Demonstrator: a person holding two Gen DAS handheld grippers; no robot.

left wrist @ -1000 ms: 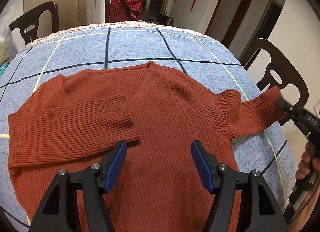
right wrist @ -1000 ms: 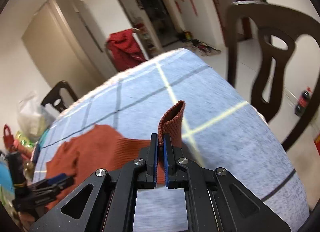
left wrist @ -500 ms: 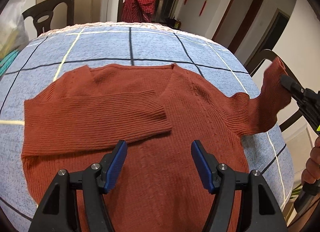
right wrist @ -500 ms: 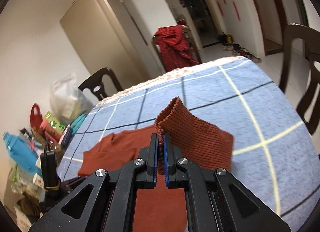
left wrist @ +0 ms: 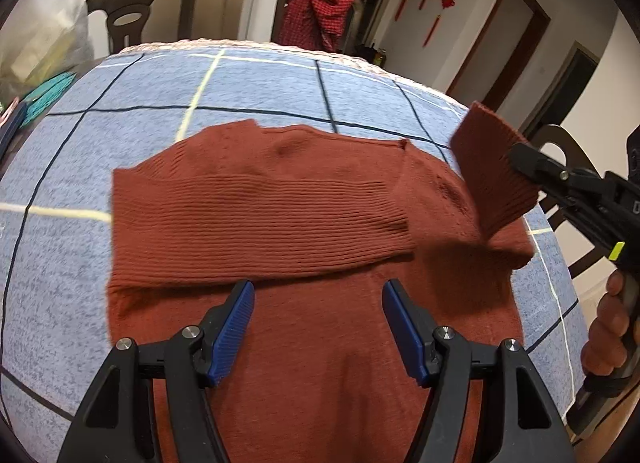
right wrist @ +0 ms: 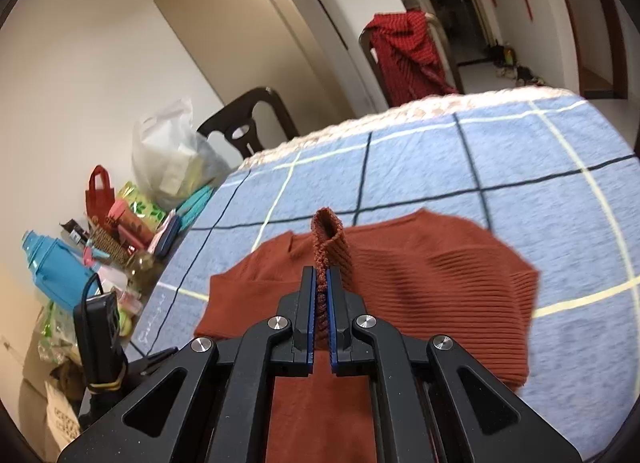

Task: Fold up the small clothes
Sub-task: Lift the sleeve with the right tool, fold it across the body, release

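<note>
Showing one sweater (left wrist: 320, 343) | right hand-held gripper (right wrist: 321, 295) pinching one sleeve (left wrist: 494, 175) | left hand-held gripper (left wrist: 318, 319) open

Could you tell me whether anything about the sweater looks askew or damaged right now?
Nothing stands out. The sweater lies flat, one sleeve folded across it; the other sleeve's cuff is pinched in the right gripper.

A rust-red sweater (left wrist: 320, 303) lay flat on the blue checked desk (left wrist: 260, 79), one sleeve folded across its chest. The left tool (left wrist: 318, 315) hovered over it, jaws apart and empty, while the right tool (left wrist: 520, 161) pinched the other sleeve's cuff (left wrist: 488, 167), lifted clear of the desk.
</note>
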